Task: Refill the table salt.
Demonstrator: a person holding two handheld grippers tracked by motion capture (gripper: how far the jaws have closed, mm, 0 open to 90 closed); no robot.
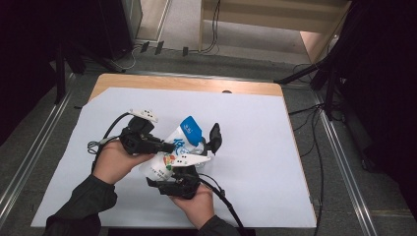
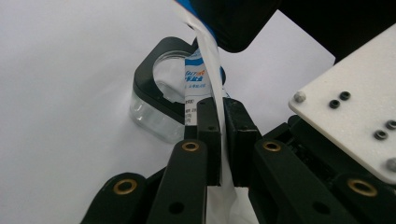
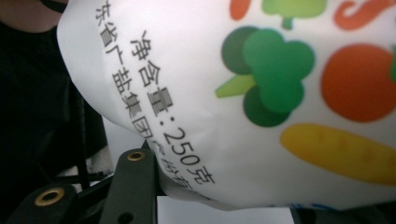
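Note:
A white bag (image 1: 178, 143) with a blue top and printed vegetables hangs between both grippers over the white sheet. In the left gripper view my left gripper (image 2: 222, 106) is shut on the bag's thin flat edge (image 2: 208, 56). From above, the left gripper (image 1: 166, 146) comes in from the left. My right gripper (image 1: 173, 168) reaches up from below and grips the bag's bulging body (image 3: 243, 93), which presses on its left finger (image 3: 134, 179); the other finger is hidden. A small glass jar (image 2: 154, 116) with an open black lid stands just past the bag (image 1: 214, 138).
A white sheet (image 1: 246, 172) covers most of the wooden table (image 1: 187, 83). Cables trail from both grippers toward the front edge. Black stands and cables (image 1: 324, 83) crowd the floor on the right. A pale wooden unit (image 1: 275, 19) stands behind.

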